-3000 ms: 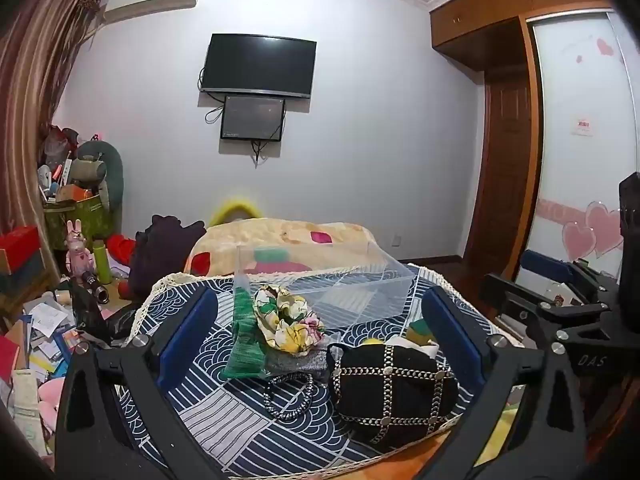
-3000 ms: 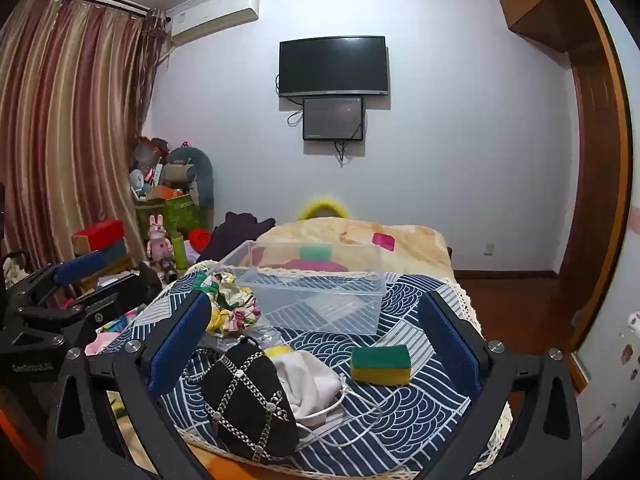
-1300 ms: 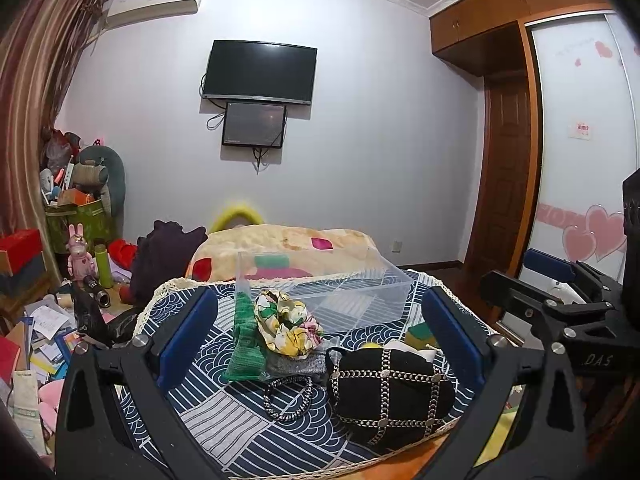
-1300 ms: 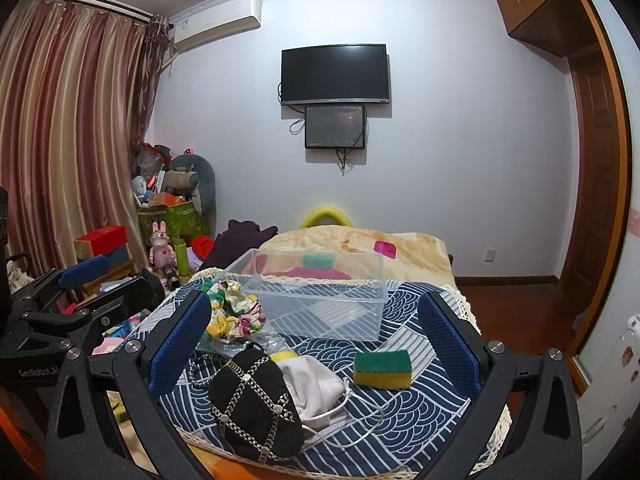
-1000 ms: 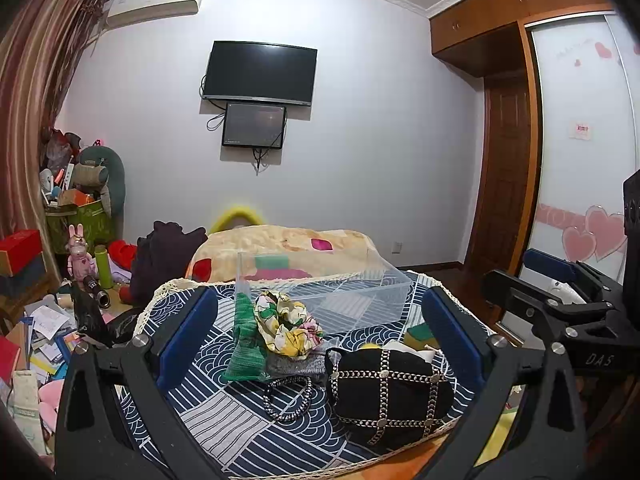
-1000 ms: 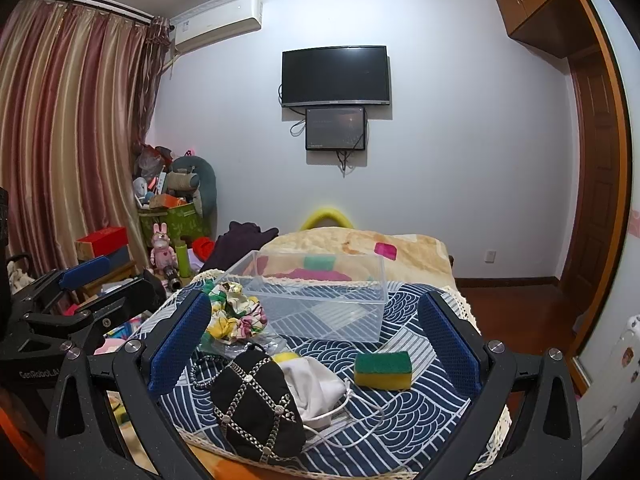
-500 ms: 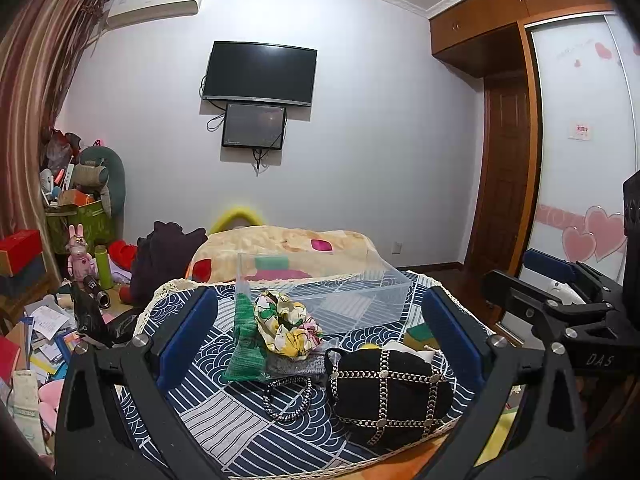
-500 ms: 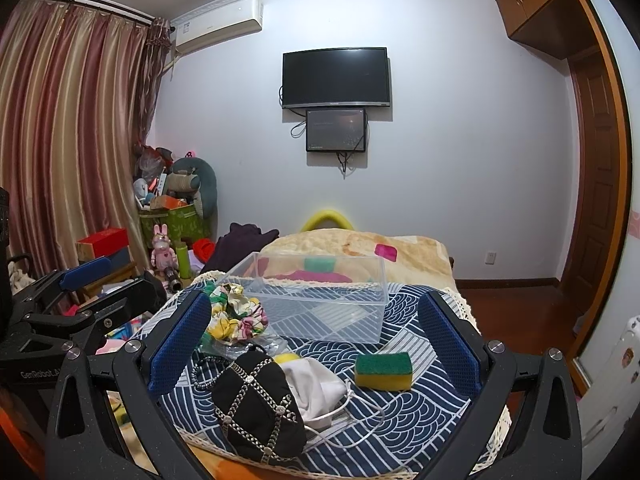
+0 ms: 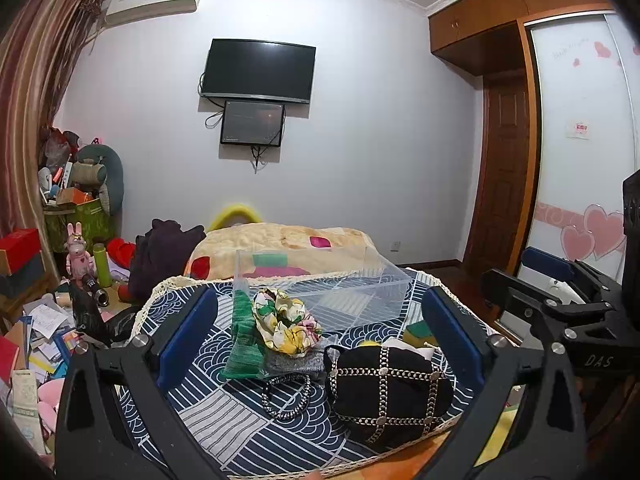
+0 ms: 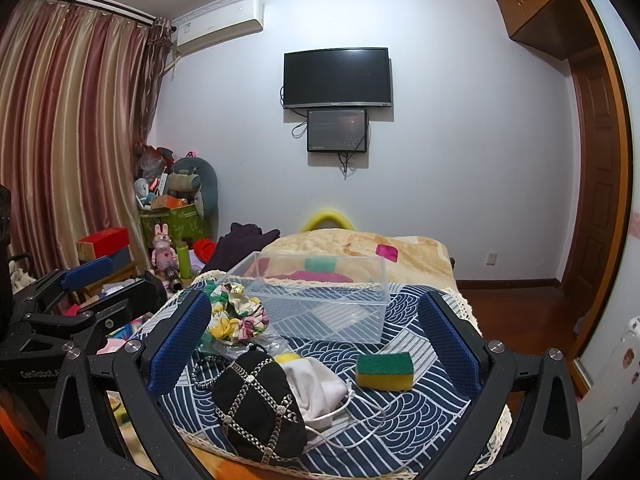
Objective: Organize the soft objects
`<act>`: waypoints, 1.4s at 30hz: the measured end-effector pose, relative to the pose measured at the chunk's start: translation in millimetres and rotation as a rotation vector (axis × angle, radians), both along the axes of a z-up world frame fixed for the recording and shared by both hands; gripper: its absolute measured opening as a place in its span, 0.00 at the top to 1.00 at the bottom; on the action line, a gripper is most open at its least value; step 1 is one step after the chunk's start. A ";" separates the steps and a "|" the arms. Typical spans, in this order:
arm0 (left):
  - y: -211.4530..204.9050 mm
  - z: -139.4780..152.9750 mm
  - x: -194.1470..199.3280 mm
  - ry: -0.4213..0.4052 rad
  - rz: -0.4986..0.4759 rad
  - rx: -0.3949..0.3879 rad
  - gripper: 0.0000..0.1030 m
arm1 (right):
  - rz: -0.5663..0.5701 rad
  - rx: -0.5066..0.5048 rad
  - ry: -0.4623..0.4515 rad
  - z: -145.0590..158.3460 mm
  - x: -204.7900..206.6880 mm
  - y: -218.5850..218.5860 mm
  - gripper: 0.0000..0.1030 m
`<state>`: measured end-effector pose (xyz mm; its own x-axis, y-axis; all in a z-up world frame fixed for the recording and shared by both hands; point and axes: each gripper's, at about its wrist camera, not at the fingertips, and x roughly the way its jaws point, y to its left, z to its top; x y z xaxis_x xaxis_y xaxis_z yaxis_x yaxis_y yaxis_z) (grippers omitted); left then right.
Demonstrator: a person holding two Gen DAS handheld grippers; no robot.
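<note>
Both tongs, left [image 9: 320,320] and right [image 10: 316,320], are held released above the counter [image 10: 400,412], framing the soft items before the clear bin [image 10: 320,300] at frame centre.

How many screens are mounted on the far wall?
2: a large black television and, directly beneath it, a smaller dark monitor, both on the white wall. None seem hidden.

Two handheld grippers of matte, speckled black plastic. Left gripper [image 9: 318,330]: triangular cut-outs in the frame, silver screws at the finger bases, blue textured pads [image 9: 187,336]. Right gripper [image 10: 314,336]: same build, blue mesh-like pads [image 10: 180,344], white lettering "DAS" on its side.
</note>
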<state>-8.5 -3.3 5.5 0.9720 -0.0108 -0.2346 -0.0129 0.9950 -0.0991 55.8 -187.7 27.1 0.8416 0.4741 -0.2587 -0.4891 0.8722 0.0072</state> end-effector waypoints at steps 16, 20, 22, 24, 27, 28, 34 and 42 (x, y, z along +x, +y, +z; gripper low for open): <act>-4.8 -38.7 35.7 0.185 -0.075 -0.095 0.01 | 0.006 -0.067 0.093 -35.0 20.3 -2.1 0.15; -15.6 -56.8 51.3 0.261 -0.090 -0.081 0.07 | 0.004 -0.058 0.153 -45.2 29.9 -11.0 0.23; -18.6 -66.7 60.1 0.313 -0.116 -0.099 0.14 | 0.005 -0.054 0.188 -50.4 33.9 -14.8 0.30; -20.6 -75.7 66.6 0.355 -0.135 -0.121 0.16 | 0.015 -0.049 0.217 -55.2 36.5 -17.0 0.33; -22.2 -85.6 74.7 0.398 -0.148 -0.142 0.18 | 0.030 -0.047 0.246 -61.6 40.0 -17.8 0.37; -22.9 -89.8 77.8 0.417 -0.159 -0.147 0.18 | 0.035 -0.048 0.254 -63.7 40.9 -17.6 0.39; -21.1 -106.1 86.3 0.472 -0.208 -0.196 0.42 | 0.059 -0.050 0.292 -71.3 47.3 -16.2 0.45; -20.6 -93.5 76.5 0.437 -0.205 -0.176 0.71 | 0.073 -0.066 0.311 -76.2 50.3 -9.9 0.46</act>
<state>68.0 -23.9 -88.0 0.7574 -0.2665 -0.5961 0.1029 0.9502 -0.2941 106.0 -197.6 -49.0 0.6817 0.5039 -0.5304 -0.5339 0.8383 0.1103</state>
